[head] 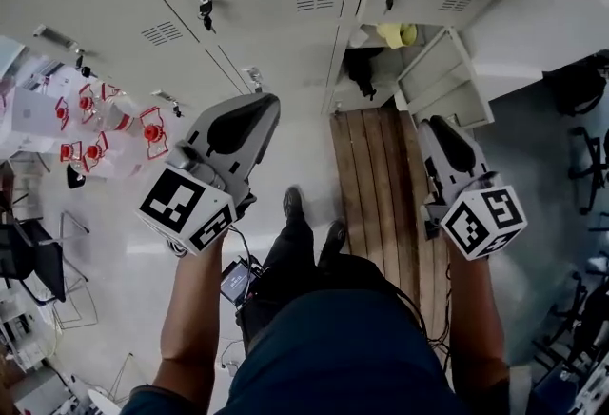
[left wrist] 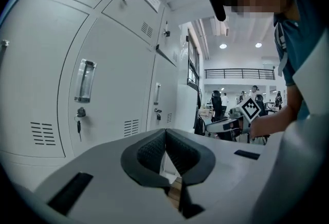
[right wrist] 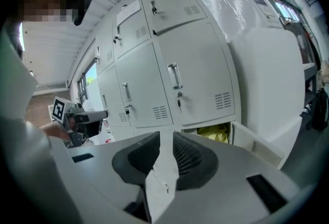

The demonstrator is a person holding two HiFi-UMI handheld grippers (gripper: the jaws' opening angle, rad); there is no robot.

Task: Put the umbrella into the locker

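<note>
The low locker (head: 376, 61) in the grey row stands open, its door (head: 442, 80) swung out to the right. Inside lie a black bundle (head: 362, 70) and a yellow thing (head: 397, 34); I cannot tell which is the umbrella. The yellow thing (right wrist: 213, 133) also shows in the right gripper view. My left gripper (head: 262, 104) is held high in front of the closed lockers, its pads (left wrist: 154, 148) pressed together with nothing in them. My right gripper (head: 433, 123) hangs over the open door, its jaws a narrow gap apart and empty (right wrist: 165, 148).
Wooden planks (head: 376, 185) lie on the floor before the open locker. A wrapped pack of red-capped bottles (head: 105, 128) stands at the left. Office chairs (head: 585, 166) crowd the right side. Keys (head: 206, 9) hang from the closed locker doors. My feet (head: 293, 204) are by the planks.
</note>
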